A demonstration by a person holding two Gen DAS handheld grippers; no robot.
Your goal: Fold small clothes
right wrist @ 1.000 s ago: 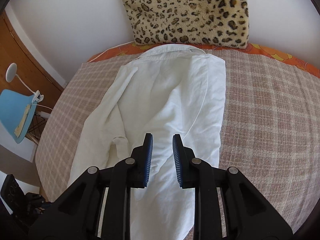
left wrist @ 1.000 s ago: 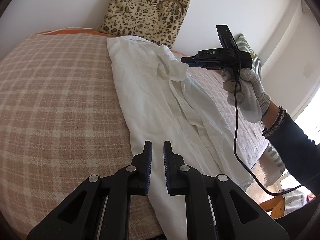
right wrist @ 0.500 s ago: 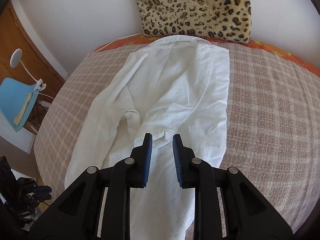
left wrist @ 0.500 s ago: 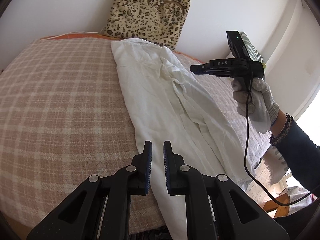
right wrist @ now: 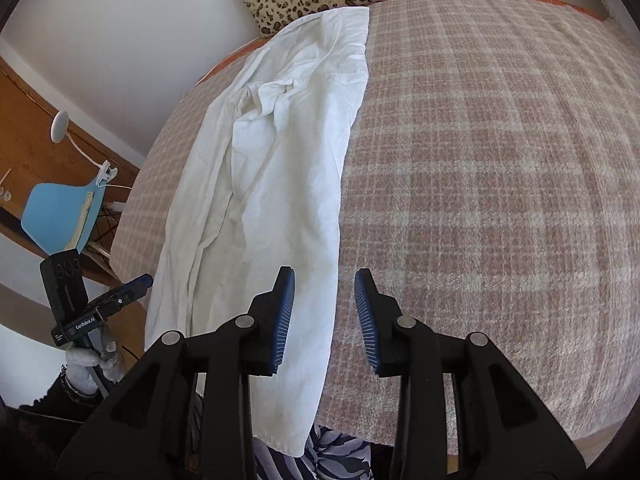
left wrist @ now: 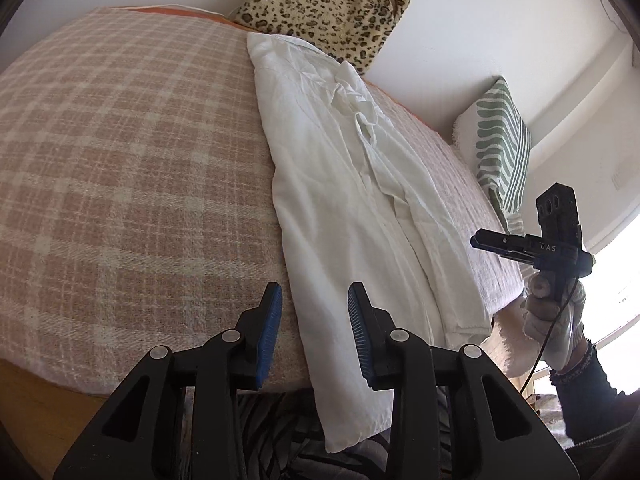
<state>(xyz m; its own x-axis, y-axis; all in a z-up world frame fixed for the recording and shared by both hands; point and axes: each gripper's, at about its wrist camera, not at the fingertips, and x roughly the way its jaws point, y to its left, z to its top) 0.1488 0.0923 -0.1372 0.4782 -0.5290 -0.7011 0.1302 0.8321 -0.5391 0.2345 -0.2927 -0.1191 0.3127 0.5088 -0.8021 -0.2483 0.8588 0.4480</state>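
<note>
A bed [left wrist: 120,168] covered by a fuzzy pink-and-cream checked blanket fills both views, set against a white wall with a plush leopard-print cushion [left wrist: 324,4] at its far edge. A green-and-white striped pillow [left wrist: 500,148] leans at the far right corner in the left wrist view. A white shirt [left wrist: 352,200] of thin, creased cloth lies in a long narrow strip from the far edge, just below the cushion, down to the near edge, where its hem hangs over. Loose folds bunch near its upper part.

The left hand-held gripper [left wrist: 315,318] is spread wide and holds nothing; its blue ribbed pads sit either side of the shirt's left border near the bed's near edge, above the cloth. The right hand-held gripper [right wrist: 325,312] is likewise wide apart and empty, straddling the shirt's right border above the near edge. Each appears in the other's view, off the side of the bed, held in a pale knit glove [left wrist: 556,332]. A blue chair [right wrist: 60,216] stands beside the bed.
</note>
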